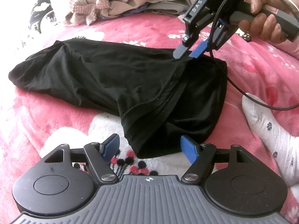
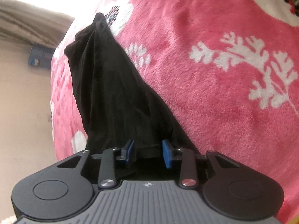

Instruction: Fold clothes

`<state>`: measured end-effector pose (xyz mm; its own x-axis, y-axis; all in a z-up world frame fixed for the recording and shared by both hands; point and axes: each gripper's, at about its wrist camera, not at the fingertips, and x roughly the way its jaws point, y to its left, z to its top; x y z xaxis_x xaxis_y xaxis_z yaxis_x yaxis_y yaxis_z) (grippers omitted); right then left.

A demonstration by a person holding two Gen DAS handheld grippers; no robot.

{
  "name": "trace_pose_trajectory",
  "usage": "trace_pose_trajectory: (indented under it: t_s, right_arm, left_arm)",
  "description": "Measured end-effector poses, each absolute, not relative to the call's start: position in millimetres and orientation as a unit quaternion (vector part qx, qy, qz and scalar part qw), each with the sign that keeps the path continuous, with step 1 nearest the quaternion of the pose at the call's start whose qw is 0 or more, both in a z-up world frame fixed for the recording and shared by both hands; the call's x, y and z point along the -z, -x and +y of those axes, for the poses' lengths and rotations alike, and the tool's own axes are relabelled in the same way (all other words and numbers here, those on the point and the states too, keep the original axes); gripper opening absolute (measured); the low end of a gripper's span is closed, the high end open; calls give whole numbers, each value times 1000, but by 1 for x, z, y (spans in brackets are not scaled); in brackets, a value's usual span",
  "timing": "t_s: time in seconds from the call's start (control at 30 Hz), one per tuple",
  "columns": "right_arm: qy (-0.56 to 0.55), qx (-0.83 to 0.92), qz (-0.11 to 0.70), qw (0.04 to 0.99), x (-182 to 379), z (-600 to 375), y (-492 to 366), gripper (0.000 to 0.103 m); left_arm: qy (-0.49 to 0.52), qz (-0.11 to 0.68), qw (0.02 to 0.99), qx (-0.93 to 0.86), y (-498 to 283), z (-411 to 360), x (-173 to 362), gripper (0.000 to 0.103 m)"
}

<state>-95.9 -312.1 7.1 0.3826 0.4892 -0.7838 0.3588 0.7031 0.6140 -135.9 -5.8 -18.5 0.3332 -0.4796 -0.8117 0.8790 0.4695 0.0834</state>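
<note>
- We saw a pink fleece blanket (image 1: 56,97) with white flower and leaf prints covering the whole surface.
- A black garment (image 1: 115,82) lay crumpled across the blanket's middle, one end bunched low toward our left gripper and the far edge lifted into a ridge.
- A pile of beige and checked clothes (image 1: 104,1) sat at the far edge of the blanket, well apart from the black garment.
- We found our left gripper (image 1: 149,146) with its jaws spread wide; the garment's near end lay between the blue pads, which did not press it.
- Our right gripper (image 2: 147,151), held by a hand (image 1: 265,20), had a fold of the garment's far edge between its narrowed jaws, but a gap showed beside each pad, so no firm pinch.
- A foot in a white sock (image 1: 269,130) with small paw prints rested on the blanket on the right.
</note>
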Motion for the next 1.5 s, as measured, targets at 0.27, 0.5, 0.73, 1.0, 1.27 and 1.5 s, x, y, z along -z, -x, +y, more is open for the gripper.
trace_pose_trajectory:
  t_s: [0.27, 0.5, 0.73, 1.0, 1.27, 1.5]
  right_arm:
    - [-368, -49, 547, 750, -16, -311, 98, 3]
    - [-315, -24, 518, 795, -56, -338, 102, 3]
    - [-278, 7, 524, 805, -44, -349, 93, 2]
    - [-290, 11, 511, 809, -51, -353, 96, 3]
    - [-342, 1, 498, 797, -59, -364, 98, 3]
    - [-365, -19, 488, 792, -68, -358, 99, 3]
  left_arm:
    - [-268, 372, 773, 437, 135, -8, 20, 72]
    - [-265, 370, 772, 444, 137, -7, 19, 72]
    - [-260, 367, 766, 459, 139, -13, 17, 72]
    - [-224, 386, 767, 461, 130, -15, 13, 58]
    - [-210, 388, 764, 471, 133, -24, 12, 50]
    - [-244, 348, 769, 478, 145, -42, 12, 51]
